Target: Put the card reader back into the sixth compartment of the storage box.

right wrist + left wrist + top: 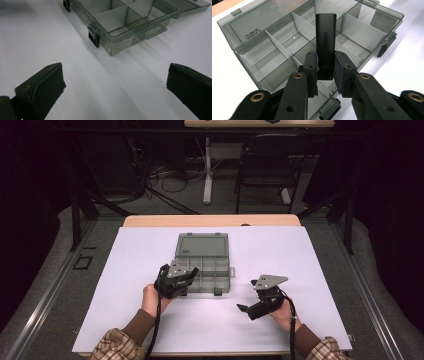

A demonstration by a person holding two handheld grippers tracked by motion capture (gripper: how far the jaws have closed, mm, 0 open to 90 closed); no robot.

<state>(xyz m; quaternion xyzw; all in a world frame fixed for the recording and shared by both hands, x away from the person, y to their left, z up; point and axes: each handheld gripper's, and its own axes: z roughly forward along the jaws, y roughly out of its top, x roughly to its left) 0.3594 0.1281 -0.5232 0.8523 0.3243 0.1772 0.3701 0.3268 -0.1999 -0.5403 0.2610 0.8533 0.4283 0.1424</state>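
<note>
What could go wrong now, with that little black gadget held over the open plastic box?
The left tongs pinch only the lower end of the black gadget, so it might tip or slip out as it goes down. It hangs right above the thin white dividers in the box, so it could land astride one rather than inside a compartment. The right tongs rest open on the table, apart from the box, so a nudge could slide it.

Smoky grey translucent box (pixel 274 47), black adapter (pixel 326 42) with grey lettering, white sheet (pixel 300 255), plaid sleeves (pixel 112 346)
</note>
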